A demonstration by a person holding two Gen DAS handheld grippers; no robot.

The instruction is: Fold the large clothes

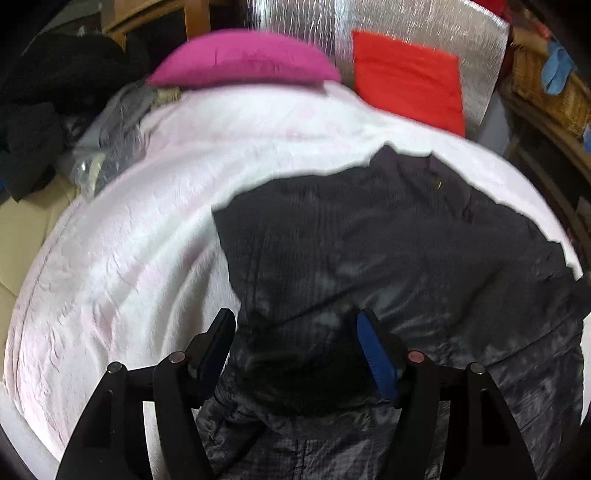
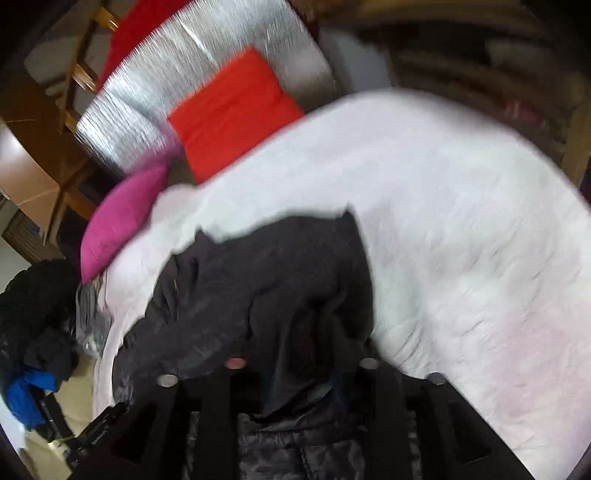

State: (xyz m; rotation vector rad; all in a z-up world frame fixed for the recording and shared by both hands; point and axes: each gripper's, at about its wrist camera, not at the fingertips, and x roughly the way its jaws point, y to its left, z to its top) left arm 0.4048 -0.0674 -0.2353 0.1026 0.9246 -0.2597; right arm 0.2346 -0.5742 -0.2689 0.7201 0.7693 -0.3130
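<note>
A large dark grey quilted jacket [image 1: 388,258] lies spread on a white blanket [image 1: 147,240] that covers the bed. My left gripper [image 1: 295,325] is open just above the jacket's near edge, one finger over the blanket and the blue-padded finger [image 1: 376,354] over the jacket. In the right wrist view the jacket [image 2: 240,288] is bunched up and a fold of it rises between the fingers of my right gripper [image 2: 299,369]. The fingertips are hidden under the cloth and the view is blurred.
A magenta pillow [image 1: 243,59] and a red pillow [image 1: 410,81] lie at the bed's head against a silver padded board [image 1: 424,26]. Dark clothes [image 1: 40,110] and grey garments [image 1: 110,136] are piled off the left side. A wicker basket [image 1: 550,92] stands at the right.
</note>
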